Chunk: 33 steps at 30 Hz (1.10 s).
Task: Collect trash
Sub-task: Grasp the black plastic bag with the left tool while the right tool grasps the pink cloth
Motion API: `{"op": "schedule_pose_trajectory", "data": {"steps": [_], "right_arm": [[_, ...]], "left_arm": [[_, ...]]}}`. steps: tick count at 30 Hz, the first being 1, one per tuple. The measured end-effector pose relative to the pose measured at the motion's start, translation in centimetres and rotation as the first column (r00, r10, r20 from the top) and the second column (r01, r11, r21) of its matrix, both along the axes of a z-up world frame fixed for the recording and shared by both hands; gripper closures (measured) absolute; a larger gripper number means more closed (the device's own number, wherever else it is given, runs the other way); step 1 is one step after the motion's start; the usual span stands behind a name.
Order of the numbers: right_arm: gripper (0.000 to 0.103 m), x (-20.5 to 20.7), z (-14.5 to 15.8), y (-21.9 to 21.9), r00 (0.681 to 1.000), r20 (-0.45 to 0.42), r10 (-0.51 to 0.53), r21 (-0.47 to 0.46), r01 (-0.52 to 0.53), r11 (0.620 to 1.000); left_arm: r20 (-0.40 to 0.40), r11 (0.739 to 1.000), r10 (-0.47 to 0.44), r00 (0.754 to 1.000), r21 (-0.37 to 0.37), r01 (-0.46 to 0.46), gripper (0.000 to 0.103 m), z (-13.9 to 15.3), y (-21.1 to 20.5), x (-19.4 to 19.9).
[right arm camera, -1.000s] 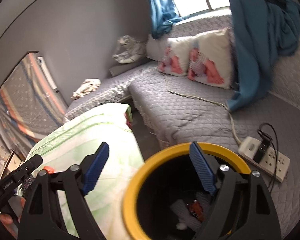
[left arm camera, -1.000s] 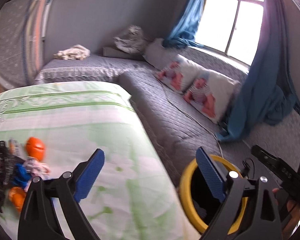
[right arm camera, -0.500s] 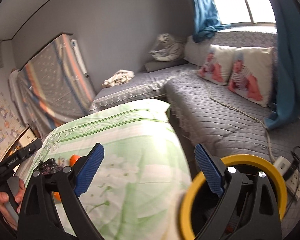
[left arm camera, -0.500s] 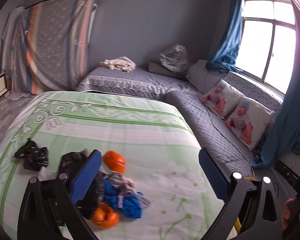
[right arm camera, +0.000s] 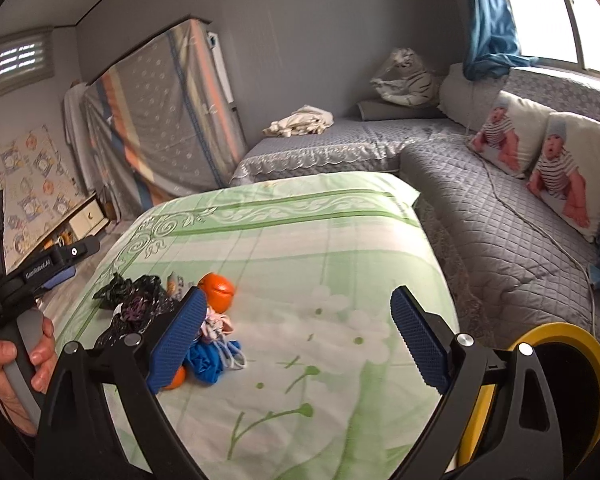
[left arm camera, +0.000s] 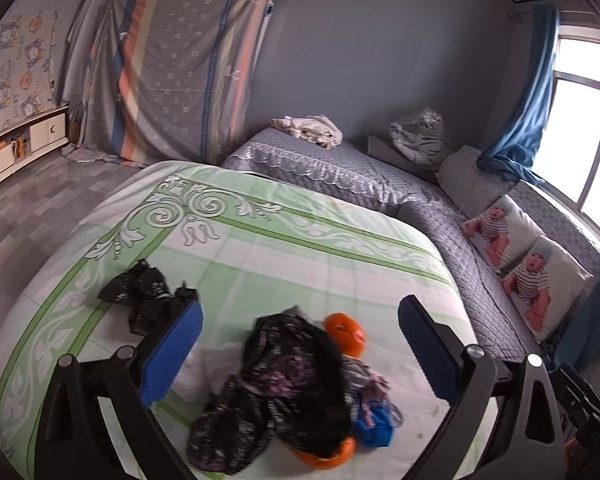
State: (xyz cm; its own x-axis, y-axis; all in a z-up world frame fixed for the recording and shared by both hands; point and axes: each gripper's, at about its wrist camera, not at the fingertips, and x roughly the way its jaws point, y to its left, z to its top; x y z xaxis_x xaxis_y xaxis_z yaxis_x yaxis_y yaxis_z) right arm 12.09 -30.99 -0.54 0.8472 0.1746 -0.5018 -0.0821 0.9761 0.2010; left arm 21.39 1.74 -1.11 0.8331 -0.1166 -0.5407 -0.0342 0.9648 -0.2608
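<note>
A pile of trash lies on the green-and-white cloth [left arm camera: 300,240]: a black patterned bag [left arm camera: 296,372], two orange pieces [left arm camera: 345,332], a blue wad [left arm camera: 374,426] and some white paper [left arm camera: 212,368]. A crumpled black bag [left arm camera: 140,292] lies apart to its left. My left gripper [left arm camera: 298,320] hovers open over the pile, with nothing between its blue pads. My right gripper [right arm camera: 300,312] is open and empty above bare cloth, with the pile [right arm camera: 204,336] by its left finger. The yellow-rimmed bin [right arm camera: 556,340] stands at the lower right. A hand [right arm camera: 24,356] holds the left gripper's handle.
A grey quilted corner sofa [right arm camera: 480,216] runs behind and to the right of the cloth, with two baby-print pillows [right arm camera: 540,152] and a cable across it. A striped sheet [left arm camera: 180,72] covers something at the wall. A white cabinet [left arm camera: 16,148] stands at the far left.
Both views have swung left, away from the yellow bin and onto the cloth with the trash pile. The bin has left the left wrist view and slid to the right edge of the other.
</note>
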Motion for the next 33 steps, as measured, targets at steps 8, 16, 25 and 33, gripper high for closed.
{"op": "schedule_pose_trajectory", "data": {"steps": [8,16,25,33], "right_arm": [[0.014,2.5,-2.0,4.6,0.993,-0.043,0.107,-0.065,-0.109,0.992],[0.014,5.8,-4.6,7.8,0.976,-0.127,0.174,-0.076,-0.185,0.98],[0.016,8.4,-7.2,9.7,0.958,-0.199,0.209,-0.055,-0.224,0.973],[0.019,9.4,-7.9,10.4,0.941,-0.229,0.249,-0.018,-0.26,0.966]], "left_arm": [[-0.042,0.993,0.117,0.992,0.01,-0.117,0.008,-2.0,5.1,1.0],[-0.118,0.979,0.204,0.972,0.011,-0.204,0.008,-4.9,8.8,2.7],[-0.188,0.972,0.233,0.954,0.027,-0.232,0.008,-7.7,10.8,4.4],[-0.231,0.97,0.238,0.943,0.014,-0.242,0.008,-9.2,11.8,5.7]]}}
